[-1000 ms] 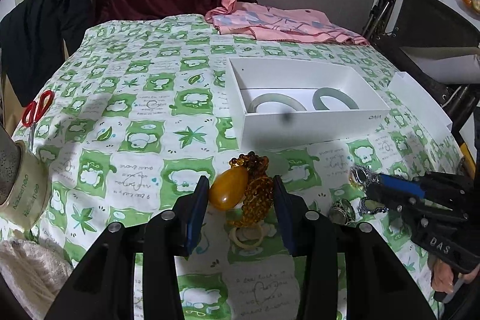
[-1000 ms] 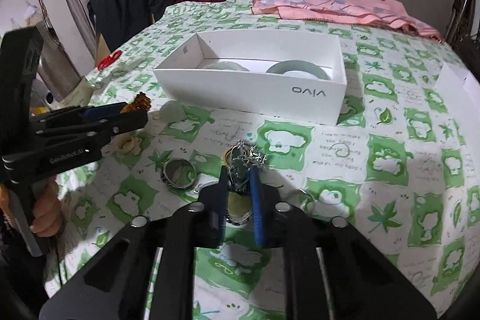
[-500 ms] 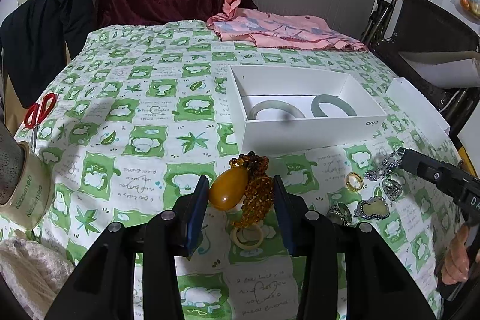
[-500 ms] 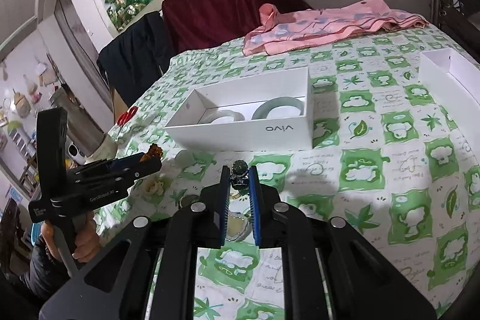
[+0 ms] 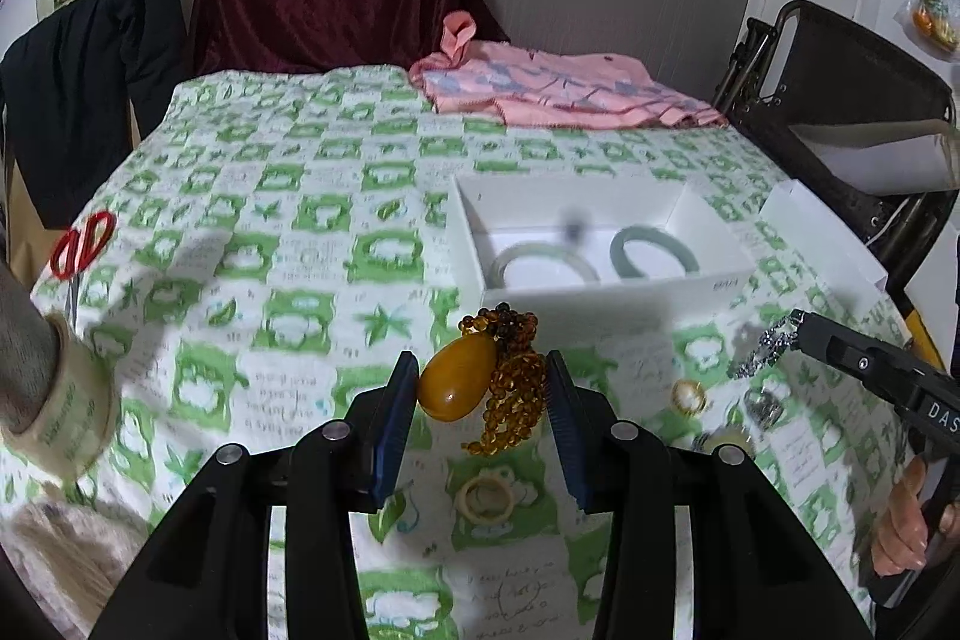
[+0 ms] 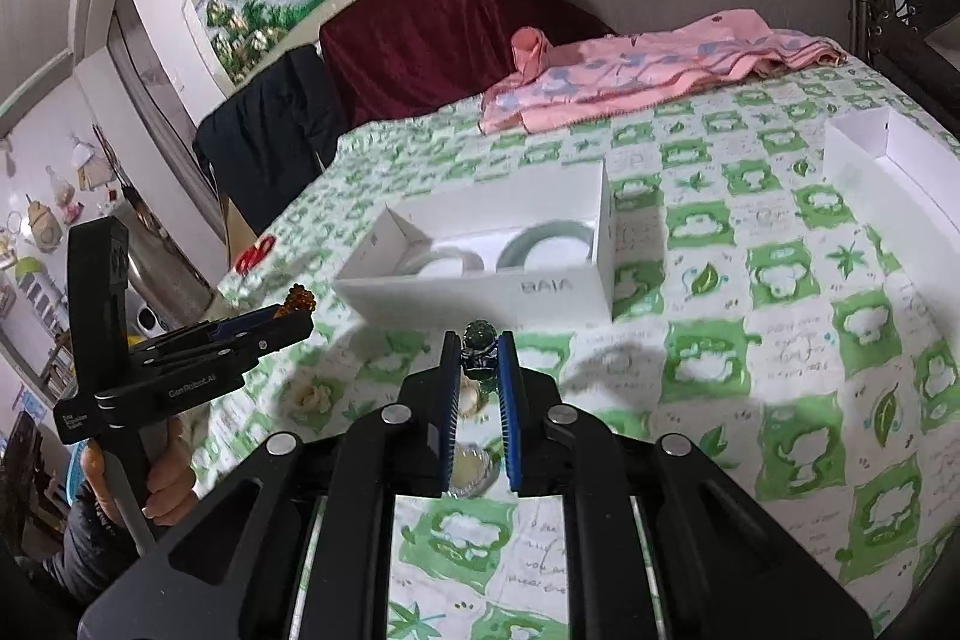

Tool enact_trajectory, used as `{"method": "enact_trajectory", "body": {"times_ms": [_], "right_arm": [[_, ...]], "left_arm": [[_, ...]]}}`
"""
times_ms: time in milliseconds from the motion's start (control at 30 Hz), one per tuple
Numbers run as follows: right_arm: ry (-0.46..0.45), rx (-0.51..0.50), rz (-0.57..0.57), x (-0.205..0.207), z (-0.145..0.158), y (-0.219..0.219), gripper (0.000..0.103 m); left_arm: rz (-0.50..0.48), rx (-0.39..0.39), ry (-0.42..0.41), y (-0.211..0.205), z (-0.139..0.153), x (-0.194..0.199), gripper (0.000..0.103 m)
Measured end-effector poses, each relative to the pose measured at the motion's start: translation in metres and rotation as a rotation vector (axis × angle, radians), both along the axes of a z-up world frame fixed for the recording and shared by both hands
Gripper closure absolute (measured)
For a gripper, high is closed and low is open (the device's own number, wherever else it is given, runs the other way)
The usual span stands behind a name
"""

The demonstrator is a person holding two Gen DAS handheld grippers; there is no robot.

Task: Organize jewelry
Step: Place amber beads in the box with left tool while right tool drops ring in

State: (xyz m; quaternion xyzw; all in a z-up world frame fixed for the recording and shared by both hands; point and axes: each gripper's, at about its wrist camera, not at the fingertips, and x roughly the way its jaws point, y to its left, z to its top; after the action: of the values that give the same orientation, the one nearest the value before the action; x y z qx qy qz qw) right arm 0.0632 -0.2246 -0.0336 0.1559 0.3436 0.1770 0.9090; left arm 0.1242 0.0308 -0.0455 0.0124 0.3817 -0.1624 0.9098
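Lifted since before, right gripper (image 6: 478,361) clamped on blurred silver pendant (image 6: 478,355) near white box (image 6: 480,274); left gripper (image 5: 480,388) clamping amber beads (image 5: 480,382).

Amber necklace (image 5: 480,382), green pendant (image 6: 479,353) aloft

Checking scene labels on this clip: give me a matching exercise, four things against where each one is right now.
Things:
1. amber pendant
2. green bangle
3. scissors
4. dark green charm

Places:
A. at the cloth's left edge
B. between the left gripper's fingers
C. clamped in the right gripper
D. inside the white box

Pairs: 1-B, 2-D, 3-A, 4-C
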Motion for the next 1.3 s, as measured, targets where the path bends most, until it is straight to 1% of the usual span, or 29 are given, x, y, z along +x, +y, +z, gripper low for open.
{"method": "enact_trajectory", "body": {"times_ms": [100, 200, 267, 333, 567, 800, 833, 867, 900, 1000, 1133, 1300], "right_arm": [[-0.027, 0.027, -0.004, 0.007, 0.016, -0.005, 0.091], [-0.069, 0.024, -0.011, 0.019, 0.036, -0.007, 0.091], [-0.087, 0.018, -0.015, 0.03, 0.045, -0.007, 0.091], [-0.088, 0.016, -0.021, 0.042, 0.049, -0.006, 0.091], [-0.033, -0.024, -0.054, 0.081, 0.031, -0.002, 0.091], [-0.011, -0.055, -0.055, 0.094, 0.013, 0.003, 0.09], [-0.005, -0.055, -0.059, 0.096, 0.01, 0.002, 0.088], [0.001, -0.051, -0.058, 0.097, 0.008, 0.001, 0.082], [0.006, -0.045, -0.059, 0.098, 0.006, 0.0, 0.08], [0.012, -0.033, -0.065, 0.097, 0.002, -0.004, 0.08], [0.007, -0.01, -0.074, 0.093, 0.002, -0.009, 0.079], [0.002, -0.008, -0.09, 0.089, 0.001, -0.011, 0.072]], "left_arm": [[-0.005, 0.004, -0.028, -0.006, 0.016, 0.009, 0.06], [-0.016, 0.011, -0.063, -0.018, 0.032, 0.019, 0.06], [-0.02, 0.015, -0.072, -0.026, 0.037, 0.028, 0.06], [-0.024, 0.011, -0.063, -0.033, 0.037, 0.036, 0.06], [-0.02, 0.022, -0.025, -0.048, 0.02, 0.062, 0.06], [-0.031, 0.023, 0.017, -0.052, 0.0, 0.075, 0.059], [-0.03, 0.026, 0.021, -0.052, -0.002, 0.075, 0.058], [-0.031, 0.028, 0.026, -0.053, -0.004, 0.076, 0.057], [-0.033, 0.024, 0.03, -0.052, -0.005, 0.076, 0.055], [-0.031, 0.015, 0.024, -0.051, -0.004, 0.075, 0.053], [-0.026, 0.005, 0.004, -0.047, 0.0, 0.07, 0.052], [0.001, 0.01, -0.023, -0.042, 0.003, 0.066, 0.046]]}}
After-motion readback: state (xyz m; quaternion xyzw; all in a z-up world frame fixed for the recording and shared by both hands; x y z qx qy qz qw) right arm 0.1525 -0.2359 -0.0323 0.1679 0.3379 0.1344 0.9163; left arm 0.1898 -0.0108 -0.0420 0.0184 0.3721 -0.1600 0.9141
